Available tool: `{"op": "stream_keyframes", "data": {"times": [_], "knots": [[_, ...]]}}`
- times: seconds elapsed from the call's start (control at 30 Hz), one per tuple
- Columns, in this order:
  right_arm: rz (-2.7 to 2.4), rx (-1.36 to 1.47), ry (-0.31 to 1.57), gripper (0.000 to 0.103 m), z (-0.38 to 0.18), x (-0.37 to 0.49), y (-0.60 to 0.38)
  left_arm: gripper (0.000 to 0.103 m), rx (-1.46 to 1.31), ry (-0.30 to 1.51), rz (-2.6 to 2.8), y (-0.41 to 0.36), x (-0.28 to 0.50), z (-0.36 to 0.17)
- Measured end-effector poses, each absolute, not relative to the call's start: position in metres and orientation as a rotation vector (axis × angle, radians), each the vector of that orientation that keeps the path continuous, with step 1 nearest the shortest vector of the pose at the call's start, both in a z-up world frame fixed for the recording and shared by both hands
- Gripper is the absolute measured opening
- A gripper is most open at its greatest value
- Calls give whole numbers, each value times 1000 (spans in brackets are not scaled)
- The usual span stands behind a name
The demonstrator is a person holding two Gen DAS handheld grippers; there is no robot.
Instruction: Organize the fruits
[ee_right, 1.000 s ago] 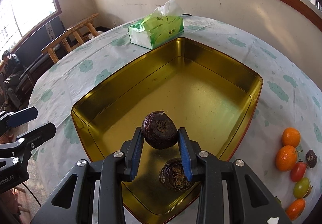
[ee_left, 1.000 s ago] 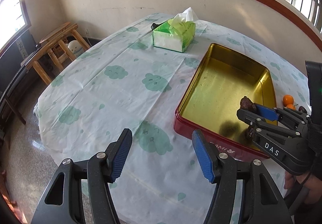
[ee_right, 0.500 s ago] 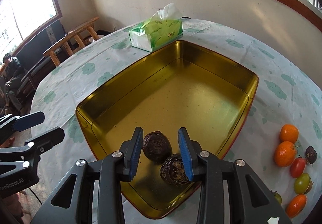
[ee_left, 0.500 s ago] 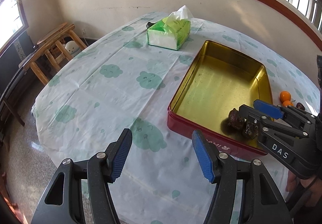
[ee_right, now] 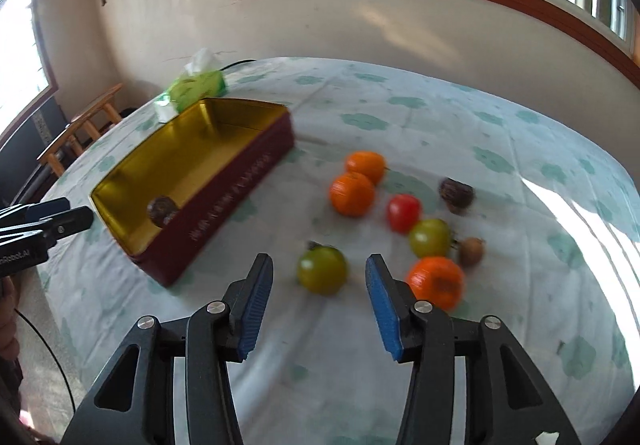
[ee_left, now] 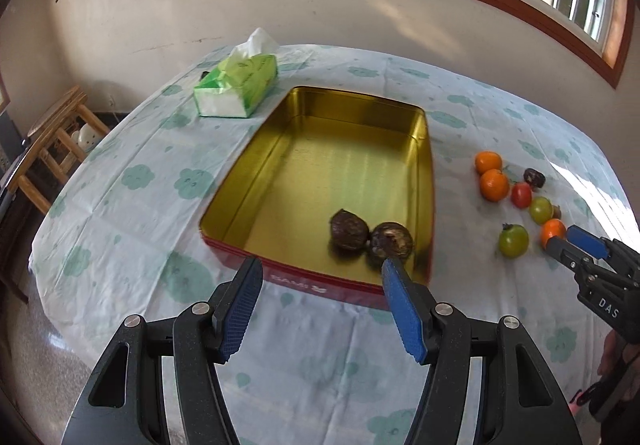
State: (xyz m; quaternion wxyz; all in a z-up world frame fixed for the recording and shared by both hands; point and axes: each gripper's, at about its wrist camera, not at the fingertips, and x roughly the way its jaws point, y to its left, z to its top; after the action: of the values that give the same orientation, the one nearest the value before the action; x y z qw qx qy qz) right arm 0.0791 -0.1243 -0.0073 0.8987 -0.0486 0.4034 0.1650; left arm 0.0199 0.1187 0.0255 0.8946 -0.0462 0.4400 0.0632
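Observation:
A gold-lined red tin point(ee_left: 420, 165) point(ee_right: 240, 173) sits on the table with two dark brown fruits point(ee_left: 349, 230) point(ee_left: 391, 241) in its near right corner. Right of it lie loose fruits: oranges point(ee_right: 352, 193), a red tomato point(ee_right: 404, 211), green tomatoes point(ee_right: 322, 271) and a dark fruit point(ee_right: 456, 193). My right gripper point(ee_right: 318, 295) is open and empty, with the nearest green tomato just ahead between its fingers. My left gripper point(ee_left: 320, 305) is open and empty, hovering before the tin's near edge.
A green tissue box point(ee_left: 236, 87) stands beyond the tin's far left corner. A wooden stool point(ee_left: 56, 137) stands off the table's left edge. A small brown fruit point(ee_right: 471, 251) lies by the near orange point(ee_right: 436, 281).
My right gripper let go of the dark fruit in the tin, then swung right to the loose fruits. My left gripper turned right toward the tin.

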Motion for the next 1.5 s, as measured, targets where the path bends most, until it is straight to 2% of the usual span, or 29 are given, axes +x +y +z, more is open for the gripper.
{"op": "stream_keyframes", "data": {"times": [0.17,0.27,0.5,0.6,0.73,1.2,1.5], "knots": [[259,-55,878,47,-28,86,-161,63,-58,926,50,79,29,21],[240,-53,885,52,-39,92,-164,63,-46,926,7,59,33,19],[222,-33,880,52,-53,113,-161,63,-35,898,-82,24,44,20],[224,-43,878,51,-56,116,-159,63,-34,900,-113,12,52,19],[236,-53,867,40,-56,117,-159,63,-45,912,-196,-4,62,13],[113,12,861,40,-55,114,-211,63,-3,982,-241,-39,94,-20],[83,-43,868,41,-57,114,-203,63,16,1003,-204,-43,114,-37]]}}
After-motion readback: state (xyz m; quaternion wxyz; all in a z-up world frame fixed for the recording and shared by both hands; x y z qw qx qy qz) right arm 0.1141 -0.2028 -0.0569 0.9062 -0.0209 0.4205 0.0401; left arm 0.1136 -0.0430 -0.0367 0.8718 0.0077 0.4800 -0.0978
